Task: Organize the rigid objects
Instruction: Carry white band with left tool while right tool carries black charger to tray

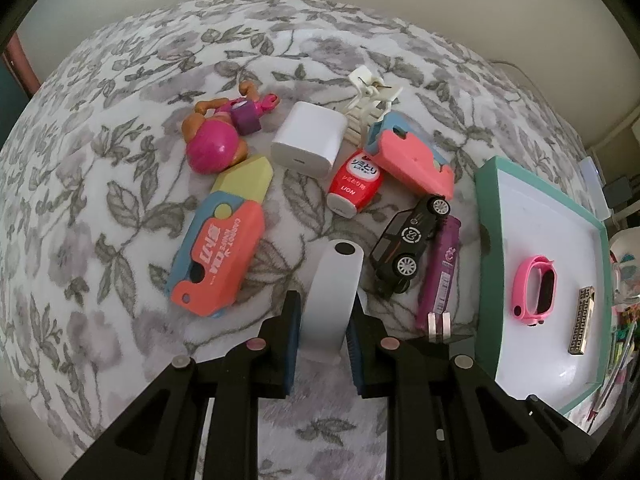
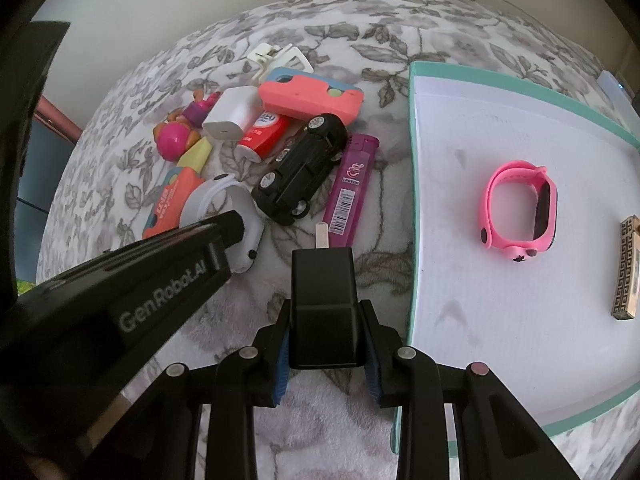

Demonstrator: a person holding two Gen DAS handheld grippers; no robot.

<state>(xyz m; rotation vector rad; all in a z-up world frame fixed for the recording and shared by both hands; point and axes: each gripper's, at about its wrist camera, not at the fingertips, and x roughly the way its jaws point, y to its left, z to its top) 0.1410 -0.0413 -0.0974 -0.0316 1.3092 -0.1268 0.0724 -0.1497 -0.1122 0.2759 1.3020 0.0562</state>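
While the left tool (image 1: 324,334) clamps a white oblong device (image 1: 332,296) whose long axis runs straight away from the camera, a black toy car (image 1: 408,248) and purple lighter (image 1: 438,274) lie just right of it, an orange case (image 1: 218,256) to its left. The teal-rimmed tray (image 1: 490,216) sits at the right edge of the floral blanket (image 1: 80,200).

From the right wrist, the right tool (image 2: 324,344) grips a black charger (image 2: 322,304), prongs pointing forward at the lighter (image 2: 350,188). A pink watch (image 2: 516,206) and gold bar (image 2: 626,268) lie in the tray (image 2: 414,200) at right, with bare floor around them.
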